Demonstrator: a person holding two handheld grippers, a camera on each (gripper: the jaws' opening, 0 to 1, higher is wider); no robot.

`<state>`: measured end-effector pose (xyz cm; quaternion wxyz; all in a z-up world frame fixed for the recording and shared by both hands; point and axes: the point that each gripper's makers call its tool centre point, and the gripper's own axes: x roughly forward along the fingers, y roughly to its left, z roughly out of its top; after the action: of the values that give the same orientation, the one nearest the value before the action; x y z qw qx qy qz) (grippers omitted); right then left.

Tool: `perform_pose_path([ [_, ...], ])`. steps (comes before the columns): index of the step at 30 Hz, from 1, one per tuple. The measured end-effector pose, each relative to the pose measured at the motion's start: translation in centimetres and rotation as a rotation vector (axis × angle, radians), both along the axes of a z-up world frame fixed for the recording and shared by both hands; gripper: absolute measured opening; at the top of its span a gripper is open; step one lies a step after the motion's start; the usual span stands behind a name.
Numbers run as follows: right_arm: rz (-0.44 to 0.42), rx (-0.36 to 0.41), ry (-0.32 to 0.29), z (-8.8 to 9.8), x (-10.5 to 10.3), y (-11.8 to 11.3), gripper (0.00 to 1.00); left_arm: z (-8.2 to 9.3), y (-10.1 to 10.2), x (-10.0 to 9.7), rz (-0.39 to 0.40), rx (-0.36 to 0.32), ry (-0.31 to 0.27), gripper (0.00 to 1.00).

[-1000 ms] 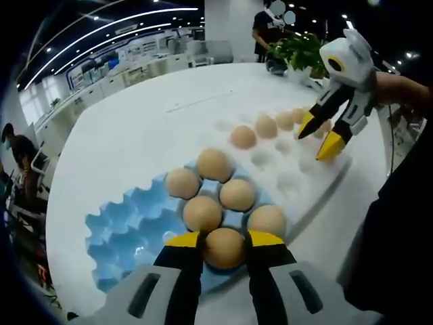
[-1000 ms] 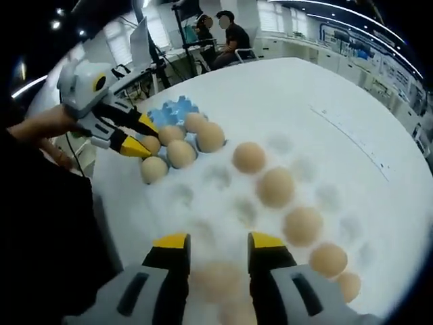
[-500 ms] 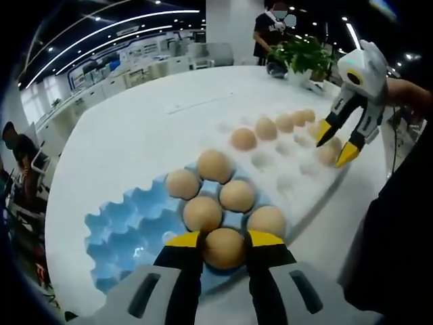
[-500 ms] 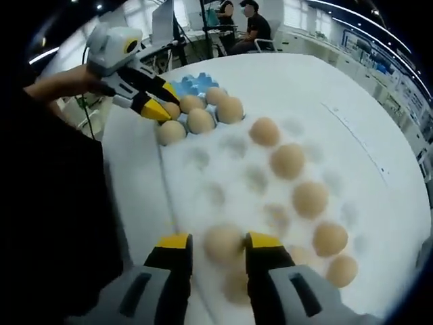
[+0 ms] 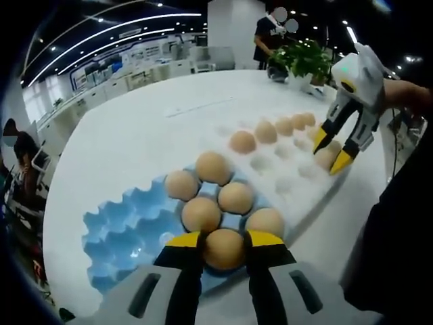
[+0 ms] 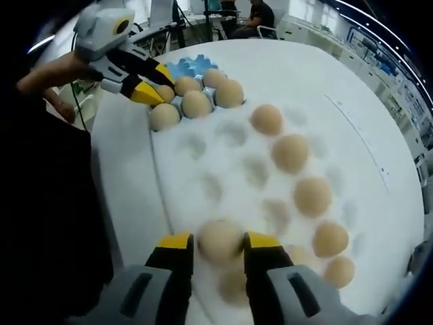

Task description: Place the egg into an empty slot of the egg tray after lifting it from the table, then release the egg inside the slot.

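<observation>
Pinching an egg point(image 5: 224, 248) between yellow tips, the left claw point(image 5: 224, 245) sits at the near edge of the blue egg tray point(image 5: 122, 233); 6 eggs on the blue tray incl. that one, rest of its slots bare. Right claw point(image 6: 218, 242) likewise clamps an egg point(image 6: 220, 240), low over the white foam tray point(image 6: 203, 162) w/ dimpled slots. In the right gripper view approx 7 eggs on the foam incl. the held one, one blurred under the claw. Both trays touch, side by side on the white worktop point(image 5: 128, 135). Potted plant point(image 5: 304, 57) at far edge.
</observation>
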<state>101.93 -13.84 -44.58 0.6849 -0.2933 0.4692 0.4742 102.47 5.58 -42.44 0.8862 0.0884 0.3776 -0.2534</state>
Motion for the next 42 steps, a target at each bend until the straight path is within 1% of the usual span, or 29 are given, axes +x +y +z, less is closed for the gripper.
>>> perform_pose_path([
  [5, -0.005, -0.024, 0.003, -0.1, 0.1, -0.1, 0.3, 0.0, 0.0, 0.0, -0.013, 0.002, -0.006, 0.24],
  [7, -0.008, -0.026, 0.014, -0.1, 0.2, -0.1, 0.3, 0.1, 0.0, 0.0, -0.008, -0.01, -0.004, 0.25],
  [9, -0.016, -0.017, 0.026, -0.2, 0.2, -0.2, 0.3, 0.1, -0.2, -0.1, 0.003, -0.035, 0.016, 0.27],
  [13, -0.021, 0.001, 0.036, -0.2, 0.2, -0.2, 0.29, 0.0, -0.2, -0.3, -0.003, -0.007, 0.017, 0.3],
  [17, -0.021, -0.002, 0.038, -0.2, 0.2, -0.1, 0.29, 0.0, -0.1, -0.4, 0.003, -0.009, 0.021, 0.33],
  [21, -0.018, -0.024, 0.037, -0.3, 0.2, 0.0, 0.29, 0.3, 0.2, -0.2, 0.02, -0.002, 0.006, 0.4],
  [24, -0.019, -0.034, 0.04, -0.3, 0.2, -0.1, 0.29, 0.8, 0.2, -0.1, 0.024, -0.01, -0.004, 0.41],
  [26, -0.012, -0.04, 0.039, -0.3, 0.2, 0.0, 0.29, 1.1, 0.0, -0.3, 0.017, -0.011, -0.007, 0.41],
  [28, -0.017, -0.046, 0.043, -0.4, 0.3, 0.0, 0.29, 1.5, 0.0, -0.3, 0.002, -0.001, -0.024, 0.41],
  [30, -0.016, -0.052, 0.043, -0.3, 0.2, 0.0, 0.29, 1.7, -0.1, -0.3, 0.003, -0.009, -0.028, 0.41],
  [34, -0.024, -0.055, 0.045, -0.3, 0.2, -0.1, 0.29, 2.3, -0.6, -0.2, 0.001, -0.014, -0.048, 0.41],
  [37, -0.031, -0.056, 0.032, -0.2, 0.0, -0.1, 0.29, 2.5, -1.5, -0.7, -0.03, -0.025, -0.053, 0.41],
  [39, -0.032, -0.06, 0.023, -0.2, 0.0, -0.1, 0.29, 2.4, -1.9, -1.0, -0.044, -0.018, -0.055, 0.41],
  [42, -0.046, -0.046, 0.028, -0.1, 0.0, -0.2, 0.29, 2.4, -2.4, -1.5, -0.063, -0.016, -0.058, 0.41],
])
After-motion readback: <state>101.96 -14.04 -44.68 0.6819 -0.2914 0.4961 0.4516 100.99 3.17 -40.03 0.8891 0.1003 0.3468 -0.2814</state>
